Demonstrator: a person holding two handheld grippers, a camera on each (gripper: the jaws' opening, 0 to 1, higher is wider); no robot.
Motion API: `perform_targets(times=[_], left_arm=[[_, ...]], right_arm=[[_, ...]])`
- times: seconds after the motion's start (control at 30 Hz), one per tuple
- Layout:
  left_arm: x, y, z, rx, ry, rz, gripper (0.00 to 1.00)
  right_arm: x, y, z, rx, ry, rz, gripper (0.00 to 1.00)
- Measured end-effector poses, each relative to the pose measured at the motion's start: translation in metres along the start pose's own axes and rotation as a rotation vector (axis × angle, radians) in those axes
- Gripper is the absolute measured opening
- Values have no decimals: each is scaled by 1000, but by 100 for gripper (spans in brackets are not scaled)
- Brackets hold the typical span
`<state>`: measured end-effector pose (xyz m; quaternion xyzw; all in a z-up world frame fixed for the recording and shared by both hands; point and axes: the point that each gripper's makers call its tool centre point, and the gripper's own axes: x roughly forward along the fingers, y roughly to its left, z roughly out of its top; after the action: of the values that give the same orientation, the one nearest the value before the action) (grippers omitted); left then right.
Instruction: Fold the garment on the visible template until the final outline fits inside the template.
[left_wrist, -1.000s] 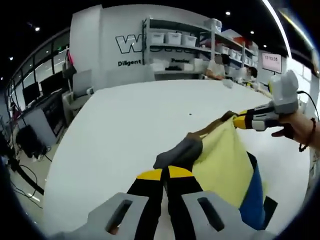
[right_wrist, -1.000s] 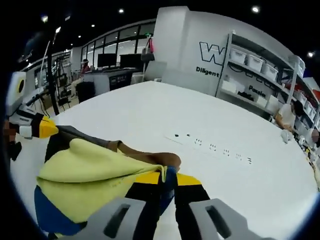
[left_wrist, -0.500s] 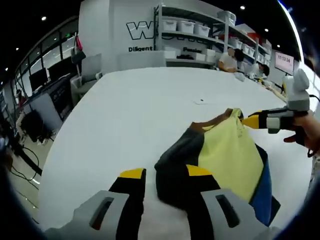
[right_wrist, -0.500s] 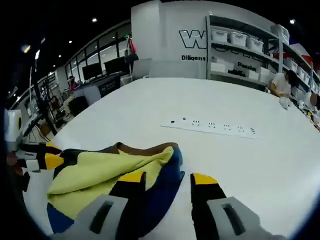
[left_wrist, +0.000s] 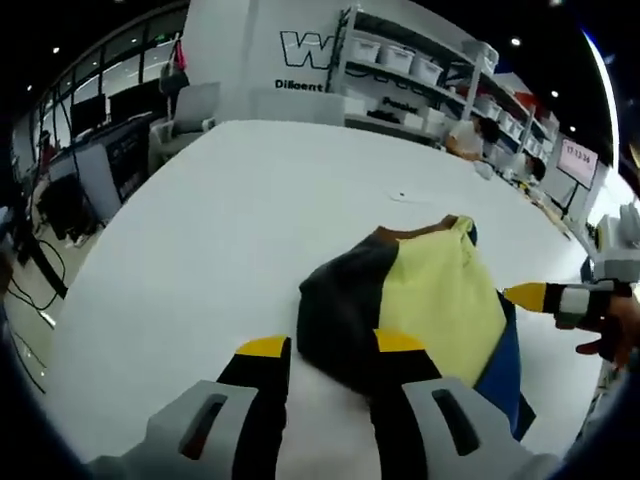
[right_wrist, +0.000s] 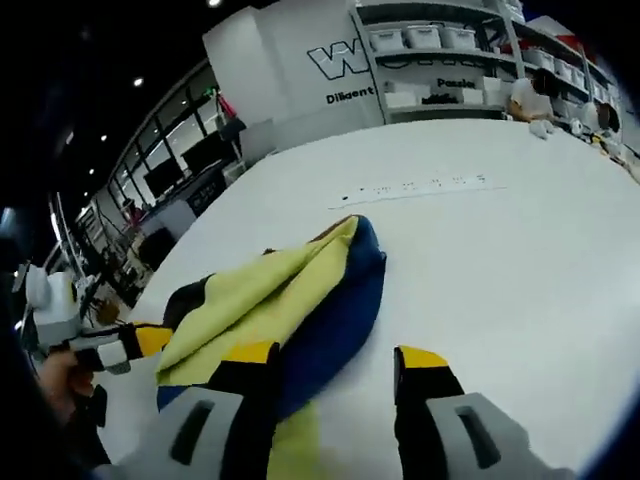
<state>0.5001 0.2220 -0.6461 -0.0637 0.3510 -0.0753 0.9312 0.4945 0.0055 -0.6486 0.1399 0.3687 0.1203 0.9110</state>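
The garment (left_wrist: 400, 300) lies bunched on the white table (left_wrist: 200, 230), with dark grey, pale yellow and blue panels and a brown collar at its far end. My left gripper (left_wrist: 330, 348) is open, its yellow-tipped jaws just short of the dark panel and holding nothing. The right gripper (left_wrist: 555, 300) comes in from the right, off the cloth's edge. In the right gripper view the garment (right_wrist: 290, 285) shows yellow over blue. My right gripper (right_wrist: 336, 358) is open at the blue edge. The left gripper (right_wrist: 110, 345) sits at the left in a hand.
A white power strip (right_wrist: 415, 187) lies on the table beyond the garment. Shelves with white bins (left_wrist: 400, 70) stand at the back wall. Desks with monitors and a chair (left_wrist: 100, 150) line the table's left side. A person (left_wrist: 465, 140) sits at the far end.
Both grippers have let go of the garment and opened, then drawn back from it. The garment has dropped flat onto the table.
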Motion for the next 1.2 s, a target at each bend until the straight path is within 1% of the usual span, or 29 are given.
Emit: perform_targets(times=[0.07, 0.1, 0.17, 0.2, 0.23, 0.3, 0.33, 0.37, 0.4, 0.47, 0.57, 0.67, 0.7, 0.73, 0.77, 0.8, 0.9, 0.93, 1.0, 1.03, 1.07, 1.13, 1.17, 1.2], left_arm=[[1, -2, -3, -13, 11, -6, 29], [1, -3, -4, -16, 11, -9, 27], [2, -6, -5, -15, 7, -17, 22], [2, -6, -5, -14, 7, -21, 18], [3, -12, -8, -8, 11, -44, 13], [5, -12, -9, 15, 16, -47, 4], [5, -12, -11, 32, 20, -46, 1], [6, -13, -12, 50, 25, -45, 1], [6, -13, -13, 67, 29, -44, 1], [4, -17, -11, 88, 4, -57, 1], [-4, -12, -5, 99, -5, -44, 1], [-8, -10, -1, 102, -13, -50, 0], [-11, -10, 2, 115, -19, -48, 0], [-12, -9, 3, 120, -21, -47, 0], [-18, -6, 11, 129, -39, -37, 0], [-20, -4, 14, 133, -47, -32, 0], [-26, -1, 23, 140, -62, -26, 0], [-31, 3, 30, 141, -78, -20, 0], [-37, 9, 38, 152, -95, -9, 0], [-39, 10, 40, 153, -95, -11, 0], [-40, 11, 43, 150, -94, -15, 0], [-42, 13, 46, 157, -99, -16, 0], [-43, 17, 49, 180, -95, -1, 1], [-43, 20, 49, 199, -89, 11, 1]], right_arm=[[-2, 7, -3, 58, -20, 15, 39], [-1, 9, -6, 59, -14, 20, 37], [0, 14, -10, 66, -11, 30, 33], [0, 15, -12, 68, -10, 32, 27], [1, 20, -16, 63, 1, 41, 23], [1, 24, -21, 58, 7, 39, 13], [2, 25, -22, 57, 11, 39, 8], [3, 26, -24, 56, 15, 39, 2], [3, 27, -25, 55, 19, 40, 0], [4, 28, -31, 46, 26, 33, 0], [-1, 23, -28, -44, 19, 34, 0], [-8, 16, -23, -67, 13, 25, 0], [-12, 10, -18, -107, 5, 12, 0], [-14, 8, -17, -122, 7, 12, 0], [-19, 3, -10, -147, -12, 2, 0], [-24, -4, -5, -178, -19, -13, 0], [-33, -16, 4, -207, -35, -49, 0], [-36, -18, 7, -210, -36, -50, 0], [-47, -31, 21, -255, -60, -77, 0], [-48, -35, 23, -276, -51, -80, 0], [-51, -37, 25, -273, -53, -84, 0], [-56, -50, 34, -309, -52, -109, 0], [-57, -52, 36, -311, -54, -116, 0], [-59, -62, 41, -330, -52, -137, 0]])
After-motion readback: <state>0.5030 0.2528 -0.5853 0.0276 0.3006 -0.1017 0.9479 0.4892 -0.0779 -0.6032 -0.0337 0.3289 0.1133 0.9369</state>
